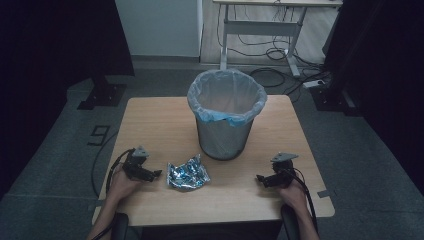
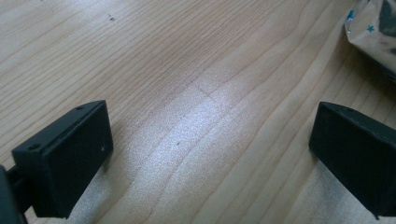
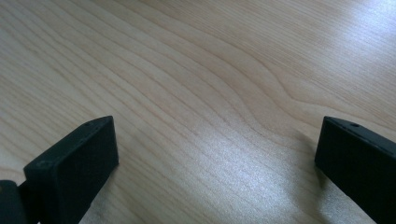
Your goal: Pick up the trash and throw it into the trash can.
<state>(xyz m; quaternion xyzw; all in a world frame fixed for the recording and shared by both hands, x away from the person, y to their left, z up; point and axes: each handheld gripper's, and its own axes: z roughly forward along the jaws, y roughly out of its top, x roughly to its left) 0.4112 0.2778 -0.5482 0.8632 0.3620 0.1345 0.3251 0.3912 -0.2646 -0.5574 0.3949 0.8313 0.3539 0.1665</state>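
**Both grippers idle, wrapper waiting**

Left gripper [image 1: 156, 174] jaws spread wide over bare table [image 1: 150, 120], holding nothing. Right gripper [image 1: 260, 178] likewise wide, empty. Crumpled foil wrapper [image 1: 187, 173] lies just beside the left jaws, before the bin [image 1: 226, 112]. Likely pre-grasp: next, close on wrapper. Bin liner [image 1: 207, 111] looks empty.

Left tool [image 1: 156, 173] low, jaws wide apart; right tool [image 1: 261, 179] likewise (both hand-held, pointing inward).

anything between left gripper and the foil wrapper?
Nothing: high view shows bare table between the left gripper and the crumpled foil wrapper.
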